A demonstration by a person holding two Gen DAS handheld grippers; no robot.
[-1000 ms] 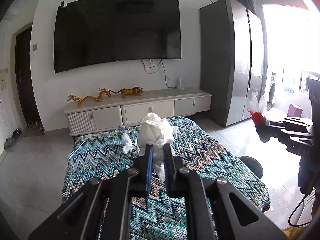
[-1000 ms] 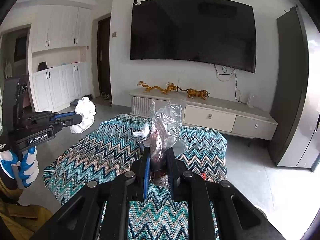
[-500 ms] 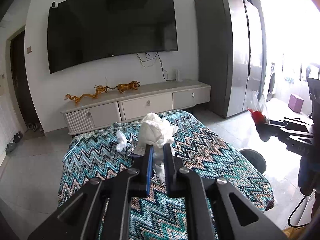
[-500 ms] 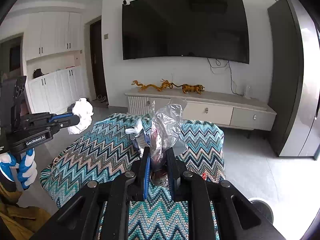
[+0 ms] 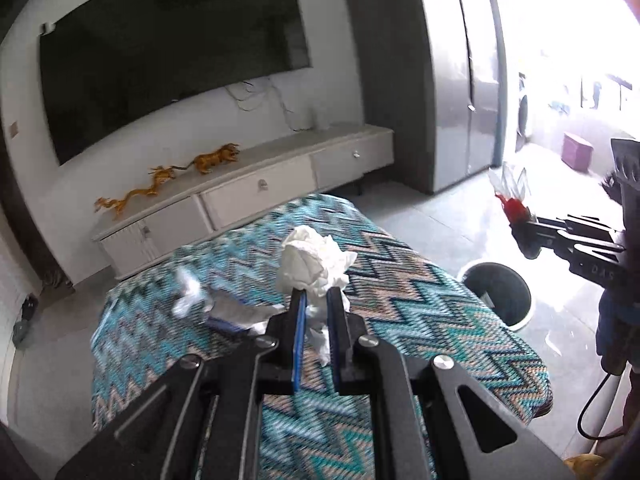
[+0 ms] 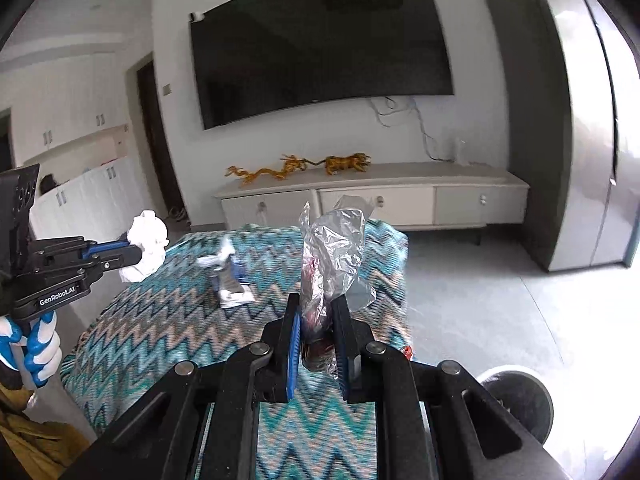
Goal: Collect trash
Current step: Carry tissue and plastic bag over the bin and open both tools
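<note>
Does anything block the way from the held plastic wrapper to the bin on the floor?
Nothing visible does. The right claw holds the plastic wrapper above the table's edge; the bin stands open on the floor just right of it.

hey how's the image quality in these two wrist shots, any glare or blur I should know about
Left wrist view: strong glare blows out the window area at upper right, and the small tissue scrap on the zigzag cloth is smeared by motion blur; the crumpled tissue in the left gripper stays sharp. Right wrist view: even light, fisheye bends the TV, mild blur.
</note>
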